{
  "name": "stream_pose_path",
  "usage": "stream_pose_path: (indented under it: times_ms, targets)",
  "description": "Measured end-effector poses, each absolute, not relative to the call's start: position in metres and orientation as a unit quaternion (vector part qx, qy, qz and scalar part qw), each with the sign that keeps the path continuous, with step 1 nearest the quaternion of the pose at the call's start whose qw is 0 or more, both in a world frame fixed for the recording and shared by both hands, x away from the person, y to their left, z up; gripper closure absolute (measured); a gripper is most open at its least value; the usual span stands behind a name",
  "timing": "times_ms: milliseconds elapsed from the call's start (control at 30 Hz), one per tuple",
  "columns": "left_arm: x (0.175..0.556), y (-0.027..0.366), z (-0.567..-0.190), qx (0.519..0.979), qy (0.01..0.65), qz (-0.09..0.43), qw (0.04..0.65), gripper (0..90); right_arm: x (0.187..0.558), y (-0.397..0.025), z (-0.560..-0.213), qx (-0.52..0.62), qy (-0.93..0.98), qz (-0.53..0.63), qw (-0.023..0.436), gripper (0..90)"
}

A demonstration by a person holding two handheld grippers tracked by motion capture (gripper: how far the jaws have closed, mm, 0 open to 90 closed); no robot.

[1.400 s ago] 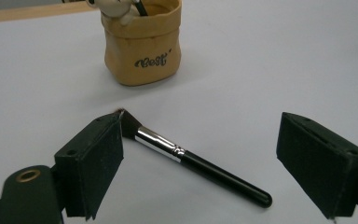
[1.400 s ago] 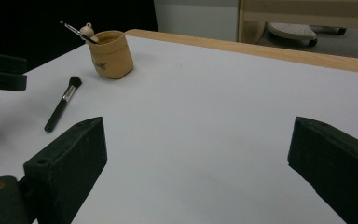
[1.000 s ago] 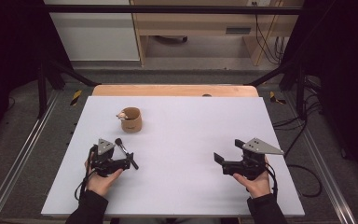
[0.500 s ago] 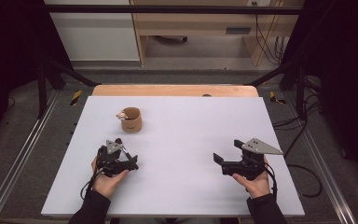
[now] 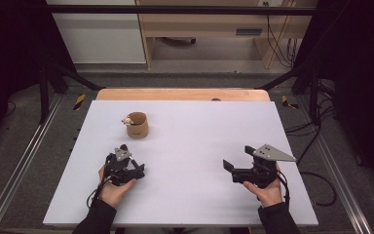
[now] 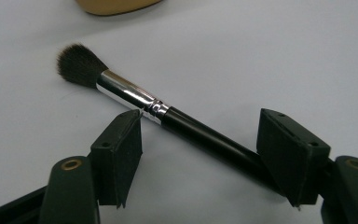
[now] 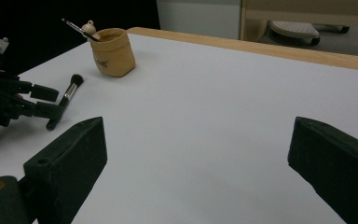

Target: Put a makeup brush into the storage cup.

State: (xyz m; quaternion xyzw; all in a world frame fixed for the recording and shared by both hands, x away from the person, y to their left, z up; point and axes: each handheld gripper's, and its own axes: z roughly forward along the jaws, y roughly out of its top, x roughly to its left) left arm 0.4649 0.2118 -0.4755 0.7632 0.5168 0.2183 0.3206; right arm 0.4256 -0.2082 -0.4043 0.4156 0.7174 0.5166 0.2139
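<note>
The left gripper is straddling the makeup brush lying on the bench, fingers spread for gripping; the right gripper is idling, fingers spread.

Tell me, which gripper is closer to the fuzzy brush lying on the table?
The left. The left gripper has its open jaws around the brush, which lies flat on the table. The right gripper sits open far across the table, holding nothing.
</note>
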Motion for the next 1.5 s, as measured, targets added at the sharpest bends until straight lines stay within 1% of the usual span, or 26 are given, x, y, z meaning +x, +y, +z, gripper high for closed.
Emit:
stream_pose_path:
  times_ms: [300,533,933,1500]
  targets:
    - [0.464,0.211,-0.476,0.765,0.521,0.212,0.312,42.6,0.425,-0.208,-0.404,0.416,0.717,0.517,0.214,5.1]
    - [0.462,0.213,-0.475,0.765,0.525,0.209,0.309,48.6,0.425,-0.208,-0.404,0.415,0.717,0.517,0.215,5.1]
    - [0.459,0.218,-0.472,0.767,0.528,0.196,0.307,61.7,0.425,-0.209,-0.403,0.417,0.715,0.518,0.215,5.1]
    - [0.457,0.225,-0.469,0.772,0.529,0.171,0.307,75.1,0.425,-0.21,-0.403,0.417,0.715,0.519,0.214,5.1]
